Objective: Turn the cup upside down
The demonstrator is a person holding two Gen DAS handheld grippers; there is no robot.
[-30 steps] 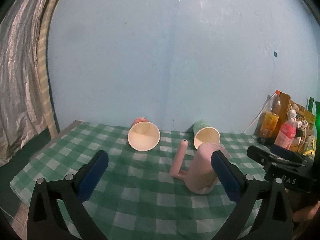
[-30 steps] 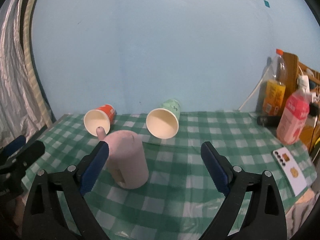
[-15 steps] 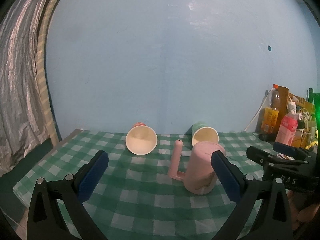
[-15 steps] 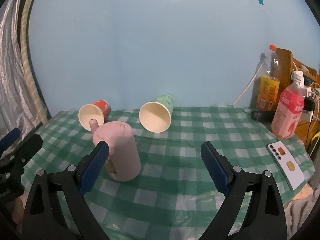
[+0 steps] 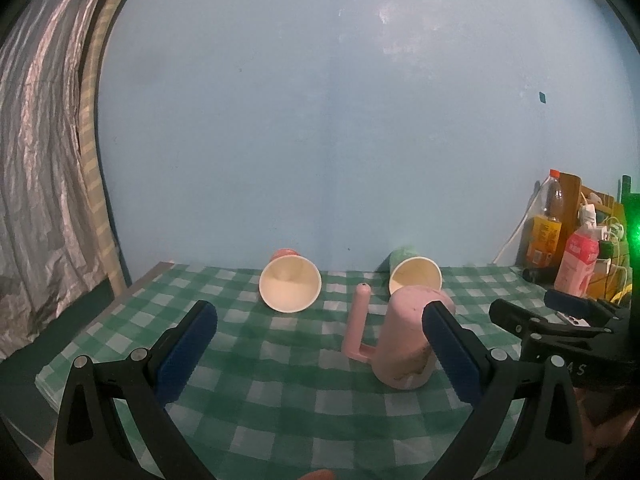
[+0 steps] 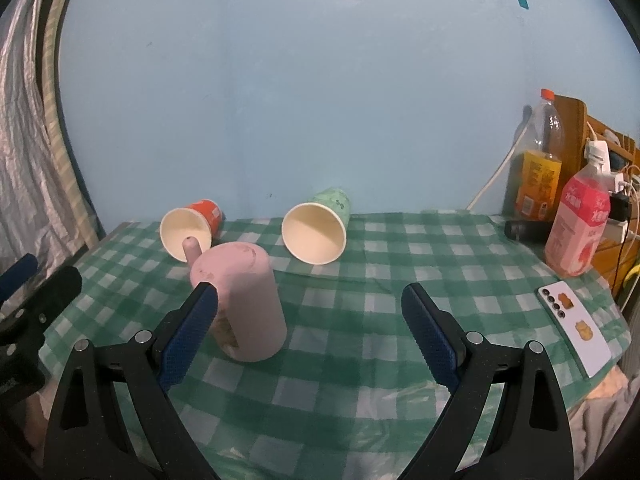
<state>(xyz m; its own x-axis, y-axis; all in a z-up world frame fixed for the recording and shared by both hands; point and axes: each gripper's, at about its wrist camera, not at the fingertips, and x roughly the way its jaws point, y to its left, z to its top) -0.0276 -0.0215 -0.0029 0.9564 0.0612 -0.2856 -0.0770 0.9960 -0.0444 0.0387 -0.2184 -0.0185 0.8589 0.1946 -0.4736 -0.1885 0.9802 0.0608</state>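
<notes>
A: Start at the grippers. What are they doing?

B: The left gripper [image 5: 320, 344] is spread wide with nothing between its blue pads, and the right gripper [image 6: 310, 334] is equally wide and empty. Both hang over the checked tablecloth [image 6: 360, 360].

A: And the cup?

B: The pink cup [image 6: 244, 304] stands mouth-down on the cloth, at about ten o'clock from the right gripper and just beside its left finger. From the left gripper it sits at two o'clock, its handle [image 5: 358, 330] pointing toward nine.

A: How would it handle?

B: It looks like rigid plastic: light, stiff, a bit slick. I'd pinch across the mid-body, clear of the handle.

A: Anything further out?

B: A red paper cup [image 6: 188, 232] at eleven and a green paper cup [image 6: 316, 232] at twelve, both on their sides, and bottles [image 6: 576, 224] at two.
</notes>
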